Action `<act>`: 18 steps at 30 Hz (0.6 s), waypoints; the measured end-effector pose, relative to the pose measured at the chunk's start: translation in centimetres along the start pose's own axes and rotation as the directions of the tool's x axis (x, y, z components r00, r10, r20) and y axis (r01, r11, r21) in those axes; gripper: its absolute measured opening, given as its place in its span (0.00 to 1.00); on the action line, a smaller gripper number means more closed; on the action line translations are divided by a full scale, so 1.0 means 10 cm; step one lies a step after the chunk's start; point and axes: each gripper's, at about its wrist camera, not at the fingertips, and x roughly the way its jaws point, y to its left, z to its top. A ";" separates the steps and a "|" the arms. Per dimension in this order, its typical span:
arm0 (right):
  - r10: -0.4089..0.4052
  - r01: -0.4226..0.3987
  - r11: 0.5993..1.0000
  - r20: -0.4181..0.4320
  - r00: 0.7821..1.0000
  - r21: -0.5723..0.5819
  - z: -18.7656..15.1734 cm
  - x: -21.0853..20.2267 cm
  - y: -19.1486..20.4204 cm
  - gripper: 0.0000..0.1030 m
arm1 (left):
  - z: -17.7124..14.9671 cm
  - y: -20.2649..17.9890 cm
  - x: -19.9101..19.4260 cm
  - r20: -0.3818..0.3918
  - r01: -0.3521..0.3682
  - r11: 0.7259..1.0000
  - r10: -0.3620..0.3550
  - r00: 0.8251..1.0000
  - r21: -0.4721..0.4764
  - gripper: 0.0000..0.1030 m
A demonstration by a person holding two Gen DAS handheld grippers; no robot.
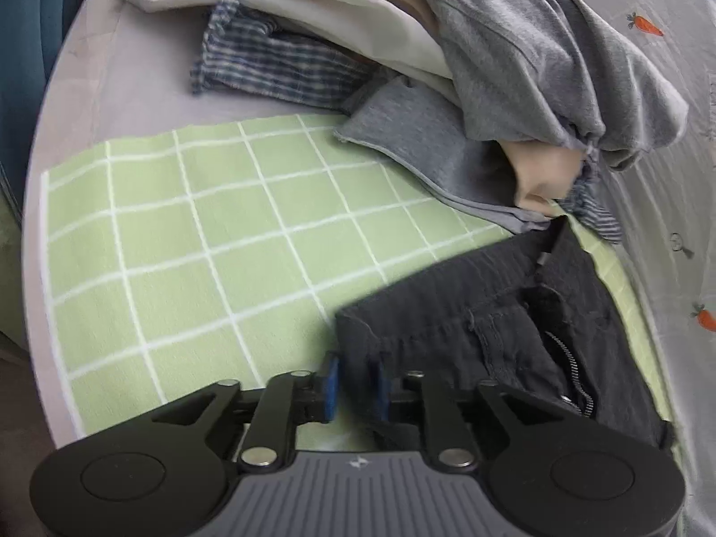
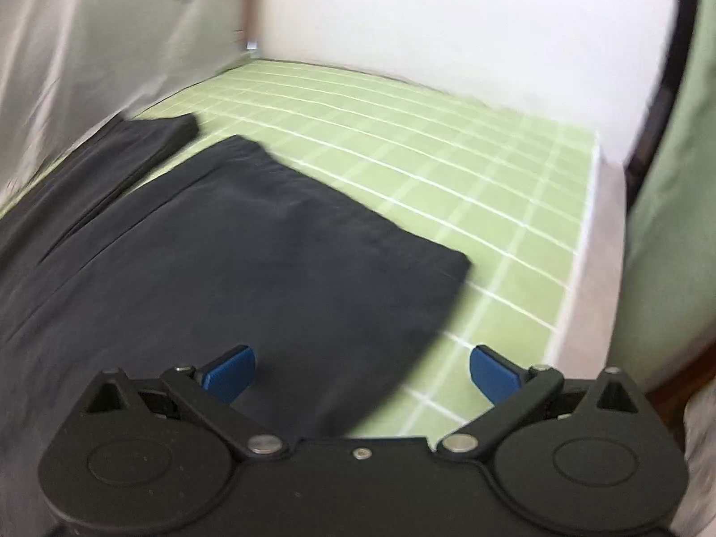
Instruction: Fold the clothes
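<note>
Left gripper [image 1: 353,387], jaws slightly parted, straddles the black trousers' [image 1: 483,331] waistband corner (legs run rightward); right gripper [image 2: 362,373] spread, empty.

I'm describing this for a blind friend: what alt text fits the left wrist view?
A left gripper with slightly parted blue pads straddles the edge of dark trousers on a green checked sheet. Behind lies a heap of unfolded clothes.

Green checked sheet [image 2: 447,170] against a plain white wall [image 2: 447,22], carrot-print grey cloth [image 1: 662,89] alongside.
</note>
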 end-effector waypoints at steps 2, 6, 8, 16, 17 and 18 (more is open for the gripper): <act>-0.003 0.003 1.000 -0.010 1.000 0.027 0.01 0.05 -0.07 1.00 | -0.04 -0.02 -0.04 0.001 0.049 0.999 -0.049 0.999 0.000 0.41; -0.011 0.010 0.999 0.007 1.000 0.041 0.03 0.07 -0.10 0.93 | -0.11 -0.08 -0.09 0.010 0.080 0.997 -0.080 0.997 0.007 0.45; -0.001 0.000 1.000 0.023 1.000 0.011 0.05 0.05 -0.06 0.78 | -0.13 -0.08 -0.12 0.022 0.099 0.995 -0.099 0.995 -0.001 0.44; 0.020 -0.014 0.995 0.057 0.998 -0.094 0.18 0.01 -0.07 0.10 | -0.18 -0.06 -0.22 0.039 0.008 1.000 -0.008 0.999 0.001 0.08; 0.012 -0.004 0.993 0.069 0.998 -0.116 0.20 -0.01 -0.06 0.09 | -0.19 -0.05 -0.25 0.036 0.002 1.000 -0.002 0.999 0.008 0.08; 0.010 -0.001 0.993 0.075 0.997 -0.114 0.22 -0.04 -0.10 0.08 | -0.21 -0.04 -0.29 0.033 -0.004 1.000 0.004 0.999 0.009 0.09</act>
